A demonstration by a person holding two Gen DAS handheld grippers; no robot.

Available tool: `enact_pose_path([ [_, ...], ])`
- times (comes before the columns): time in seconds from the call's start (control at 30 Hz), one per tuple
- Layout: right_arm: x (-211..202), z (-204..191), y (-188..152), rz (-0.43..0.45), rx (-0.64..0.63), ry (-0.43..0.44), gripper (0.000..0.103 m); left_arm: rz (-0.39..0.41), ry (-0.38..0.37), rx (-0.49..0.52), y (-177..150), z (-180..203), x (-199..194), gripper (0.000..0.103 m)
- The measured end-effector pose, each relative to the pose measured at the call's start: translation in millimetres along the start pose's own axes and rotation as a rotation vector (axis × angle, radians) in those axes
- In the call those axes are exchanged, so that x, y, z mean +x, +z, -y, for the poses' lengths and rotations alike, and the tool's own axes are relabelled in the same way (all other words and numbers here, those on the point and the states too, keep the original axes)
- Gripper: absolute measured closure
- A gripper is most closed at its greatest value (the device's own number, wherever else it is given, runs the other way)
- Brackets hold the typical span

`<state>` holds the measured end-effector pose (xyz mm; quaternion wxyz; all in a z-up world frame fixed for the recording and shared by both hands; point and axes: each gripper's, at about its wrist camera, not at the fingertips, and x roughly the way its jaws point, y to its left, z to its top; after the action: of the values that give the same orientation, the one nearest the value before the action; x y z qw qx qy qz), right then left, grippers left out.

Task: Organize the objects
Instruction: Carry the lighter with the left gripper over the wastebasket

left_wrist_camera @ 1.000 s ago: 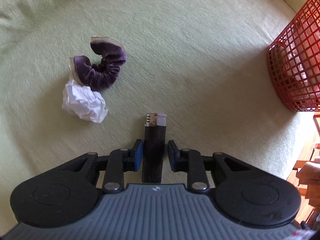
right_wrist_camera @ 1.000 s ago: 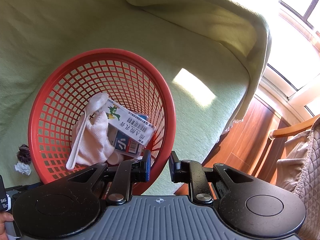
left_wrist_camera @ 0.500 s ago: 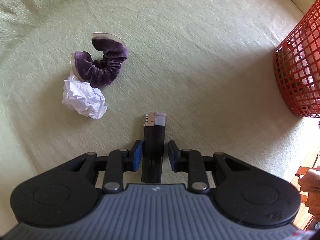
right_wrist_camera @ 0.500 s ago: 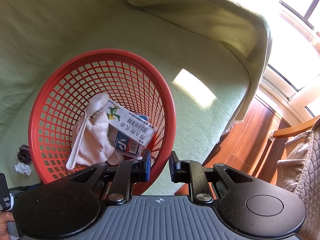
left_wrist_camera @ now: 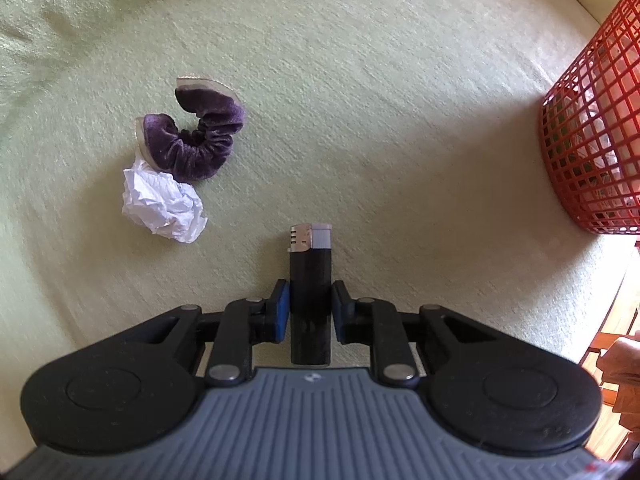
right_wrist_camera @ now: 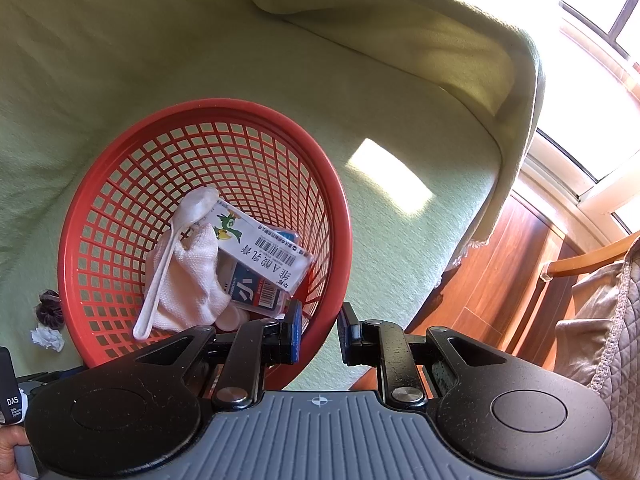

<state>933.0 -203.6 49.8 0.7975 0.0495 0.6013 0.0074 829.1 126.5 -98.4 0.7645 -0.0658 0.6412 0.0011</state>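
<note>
**Left claw closing on the lighter; right claw clamped on the basket rim**

The left claw (left_wrist_camera: 310,306) points steeply down at the pale green bedspread (left_wrist_camera: 360,100). A black lighter (left_wrist_camera: 310,300) lies between its blue pads, metal-and-grey head pointing away from the camera. The jaws are closing, and the pads now sit right against the lighter's two sides; no clear gap shows on either side. The lighter appears to lie on the cloth.

Up and to the left of the lighter, well apart from it, lie a crumpled white paper ball (left_wrist_camera: 162,206) and a purple velvet scrunchie (left_wrist_camera: 196,140), which touch each other. The mesh wall of the red basket (left_wrist_camera: 596,128) stands at the right edge of the left wrist view.

The right claw (right_wrist_camera: 319,334) also points steeply down, over the near side of the same basket. Its jaws stand narrow with the red rim (right_wrist_camera: 326,340) passing between them, one pad inside the basket and one outside, so it looks clamped on the rim. Inside the basket lie a white plastic spoon (right_wrist_camera: 168,260), a white cloth (right_wrist_camera: 192,280) and a printed carton (right_wrist_camera: 260,252). A wooden floor (right_wrist_camera: 500,260) shows beyond the bed's edge at right.
</note>
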Motion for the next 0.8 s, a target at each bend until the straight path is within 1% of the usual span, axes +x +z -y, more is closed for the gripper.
enact_pose_path([
  [0.27, -0.7, 1.3, -1.4, 0.006, 0.009, 0.002, 0.088, 0.045, -0.032, -0.019, 6.4, 11.9, -18.7, 0.086],
  [0.43, -0.1, 16.2, -3.0, -0.017, 0.168, 0.054, 0.088, 0.080, -0.053, -0.023, 12.0, 20.4, -33.5, 0.086],
  [0.5, -1.1, 20.0, -4.3, -0.019, 0.194, 0.077, 0.088, 0.085, -0.063, -0.025, 12.9, 22.7, -39.3, 0.086],
  [0.63, -2.6, 17.7, -6.2, -0.008, 0.170, 0.068, 0.089, 0.099, -0.071, -0.021, 16.9, 29.2, -49.9, 0.086],
  [0.8, -4.8, 3.5, -4.9, 0.011, 0.123, 0.027, 0.089, 0.161, -0.097, -0.016, 24.1, 38.4, -80.3, 0.086],
])
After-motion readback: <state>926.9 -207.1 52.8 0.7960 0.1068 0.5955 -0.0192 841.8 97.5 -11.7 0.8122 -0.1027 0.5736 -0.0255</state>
